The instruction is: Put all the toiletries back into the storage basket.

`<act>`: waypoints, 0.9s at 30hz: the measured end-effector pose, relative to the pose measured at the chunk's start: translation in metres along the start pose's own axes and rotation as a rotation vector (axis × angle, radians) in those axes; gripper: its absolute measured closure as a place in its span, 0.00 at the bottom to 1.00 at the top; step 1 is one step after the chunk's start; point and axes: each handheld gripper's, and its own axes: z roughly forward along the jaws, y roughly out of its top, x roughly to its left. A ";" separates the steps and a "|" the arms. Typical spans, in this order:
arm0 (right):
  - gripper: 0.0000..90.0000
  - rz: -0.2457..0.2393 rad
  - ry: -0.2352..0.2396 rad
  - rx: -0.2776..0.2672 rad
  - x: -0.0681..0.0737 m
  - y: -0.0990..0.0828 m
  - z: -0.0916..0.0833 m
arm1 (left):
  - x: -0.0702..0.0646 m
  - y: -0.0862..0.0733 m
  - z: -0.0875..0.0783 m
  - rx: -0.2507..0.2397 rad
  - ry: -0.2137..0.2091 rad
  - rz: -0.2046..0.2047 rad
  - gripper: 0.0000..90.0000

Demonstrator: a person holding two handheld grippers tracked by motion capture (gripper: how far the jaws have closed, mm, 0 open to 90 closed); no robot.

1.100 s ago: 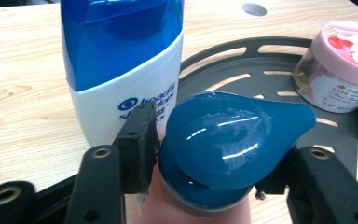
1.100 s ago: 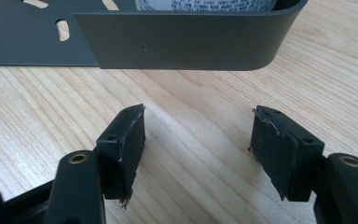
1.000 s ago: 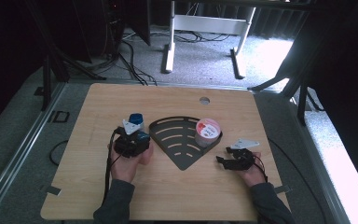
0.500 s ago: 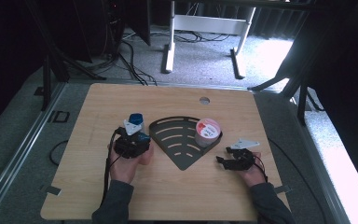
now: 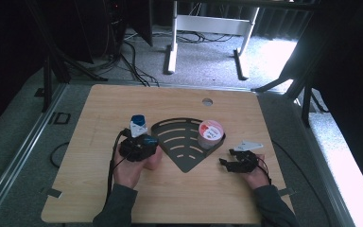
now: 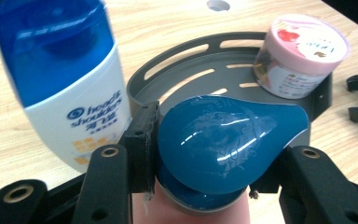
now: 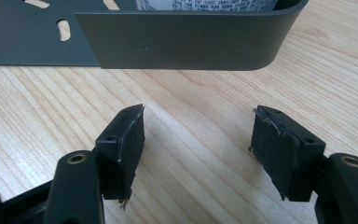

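Clamped between the left gripper's [image 6: 205, 186] jaws sits a teal teardrop-capped bottle [image 6: 228, 140], pads pressing both sides of it, a finger beneath. Over on the right, the right gripper [image 7: 198, 149] hangs open above bare wood, nothing between its pads. Just behind the held bottle stands a white shampoo bottle [image 6: 70, 79] with a blue cap. Farther on lies the dark fan-shaped tray [image 6: 186, 70], a pink-lidded jar [image 6: 303, 51] tucked in its corner.
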 end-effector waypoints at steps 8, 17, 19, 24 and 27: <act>0.38 -0.002 0.001 0.001 0.000 0.000 0.000 | -0.007 0.006 -0.004 -0.001 -0.025 0.024 0.59; 0.38 -0.004 0.001 0.000 0.000 0.000 0.000 | -0.015 0.013 -0.006 -0.012 -0.046 0.045 0.59; 0.38 -0.004 0.001 0.000 0.000 0.000 0.000 | -0.016 0.014 -0.005 -0.013 -0.049 0.048 0.59; 0.38 -0.003 0.002 0.000 0.000 0.000 0.000 | -0.022 0.018 -0.004 -0.017 -0.062 0.056 0.59; 0.38 -0.002 0.002 -0.001 0.000 0.000 0.000 | -0.023 0.019 -0.004 -0.015 -0.065 0.059 0.59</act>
